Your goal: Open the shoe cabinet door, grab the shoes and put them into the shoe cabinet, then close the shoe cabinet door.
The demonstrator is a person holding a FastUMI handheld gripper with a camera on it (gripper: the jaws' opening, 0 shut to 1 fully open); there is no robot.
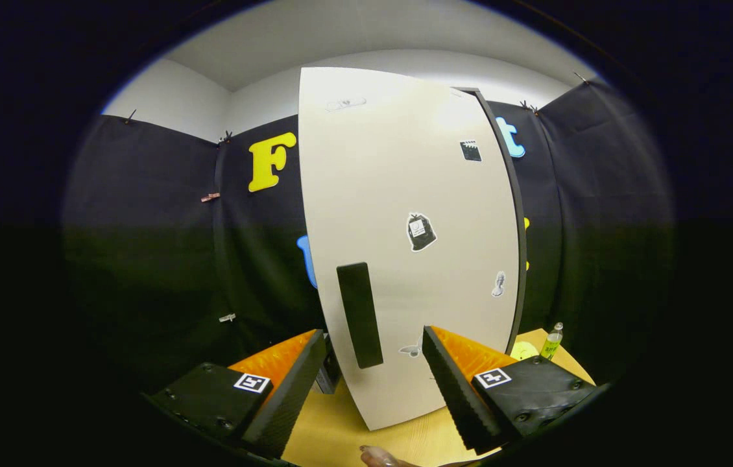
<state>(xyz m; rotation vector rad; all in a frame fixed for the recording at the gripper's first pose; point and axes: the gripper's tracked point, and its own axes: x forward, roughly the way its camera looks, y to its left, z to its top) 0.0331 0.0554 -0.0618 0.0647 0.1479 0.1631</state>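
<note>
Shoe cabinet door ajar, opening step under way

The tool (376, 379), fingers spread and empty, faces the shoe cabinet door (405, 246); its handle (360, 314) sits at 12 o'clock between them. Shoes, judging by this, remain unstowed; closing remains.

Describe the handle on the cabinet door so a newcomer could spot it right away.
Start at the tall white cabinet door standing on the wooden table, straight ahead of the open gripper. Low on the door's left side, between and just beyond the fingers, sits the handle. It is a plain upright black bar, far larger than the small stickers scattered on the door.
</note>
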